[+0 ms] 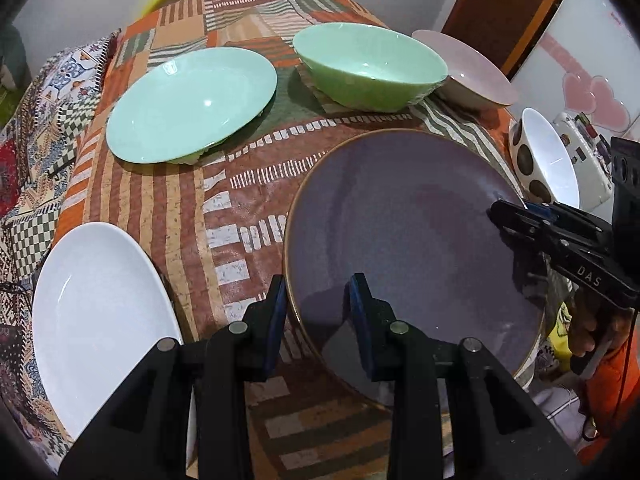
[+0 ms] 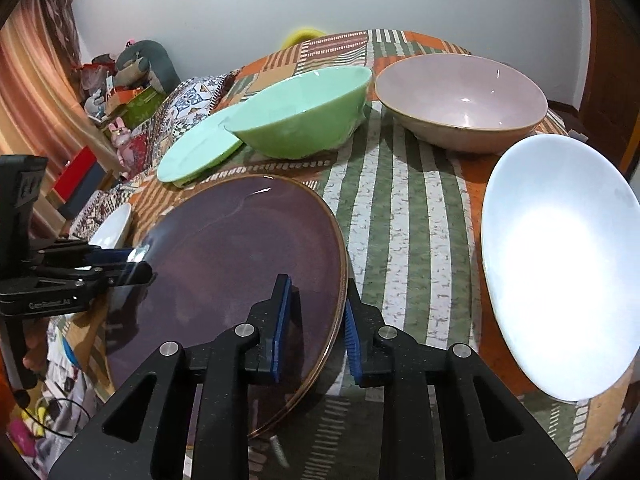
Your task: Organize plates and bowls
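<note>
A large purple plate with a gold rim is held a little above the patterned tablecloth. My left gripper is shut on its near rim, one pad under the edge and one on top. My right gripper clamps the opposite rim. In the right wrist view the same purple plate tilts between my right gripper and the left gripper. On the cloth lie a mint plate, a green bowl, a pink bowl and a white plate.
A white bowl with dark dots sits at the table's right edge, and a white dish shows close on the right of the right wrist view. Green bowl and pink bowl stand behind. Clutter fills the floor beyond the table edge.
</note>
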Tool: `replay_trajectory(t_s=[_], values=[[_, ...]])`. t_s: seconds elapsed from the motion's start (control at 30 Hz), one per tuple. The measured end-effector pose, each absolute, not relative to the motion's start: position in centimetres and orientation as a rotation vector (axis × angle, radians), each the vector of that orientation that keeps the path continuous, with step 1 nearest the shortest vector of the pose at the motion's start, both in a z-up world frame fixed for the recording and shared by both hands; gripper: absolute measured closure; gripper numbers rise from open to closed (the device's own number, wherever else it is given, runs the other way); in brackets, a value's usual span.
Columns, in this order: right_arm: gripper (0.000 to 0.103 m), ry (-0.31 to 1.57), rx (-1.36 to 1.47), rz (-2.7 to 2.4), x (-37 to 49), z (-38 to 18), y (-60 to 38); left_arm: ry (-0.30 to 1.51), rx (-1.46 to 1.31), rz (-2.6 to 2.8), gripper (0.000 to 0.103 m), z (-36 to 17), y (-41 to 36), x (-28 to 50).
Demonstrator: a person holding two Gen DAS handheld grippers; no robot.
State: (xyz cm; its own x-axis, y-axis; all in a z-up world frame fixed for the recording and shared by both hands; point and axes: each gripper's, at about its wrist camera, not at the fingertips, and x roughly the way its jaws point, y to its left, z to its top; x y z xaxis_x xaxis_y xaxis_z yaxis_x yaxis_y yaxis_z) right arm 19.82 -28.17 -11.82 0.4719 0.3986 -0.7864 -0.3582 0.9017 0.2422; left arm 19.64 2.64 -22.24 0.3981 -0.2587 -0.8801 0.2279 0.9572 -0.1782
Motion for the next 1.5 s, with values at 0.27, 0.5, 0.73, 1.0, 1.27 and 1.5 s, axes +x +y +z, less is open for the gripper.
replay_trajectory(t_s=[0.27,0.5,0.73,1.0,1.27,1.5], values=[[0.078,0.963,-0.029,0.435,19.9,-11.8,-28.0,1.079,-0.012,-0.287,0.072,-22.0,2.1,18.3],[0.078,0.912,-0.143,0.4,19.1,-10.1,-27.0,1.029,0.011,-0.242,0.072,-21.5,2.3,17.8],[0.078,0.859,-0.089,0.423,18.8,-7.4,-27.0,0.906,0.039,-0.201,0.071,-17.5,3.9,15.8],[0.059,0.781,-0.089,0.529,17.8,-4.7,-22.8,0.826,-0.039,-0.101,0.069,-14.0,9.4,13.6],[0.056,0.789,-0.081,0.691,17.7,-4.7,-16.4,0.831,-0.073,0.05,0.06,-14.5,16.2,11.0],[0.056,0.858,-0.127,0.743,17.6,-6.5,-11.4,0.907,-0.126,0.13,0.059,-18.3,21.0,9.9]])
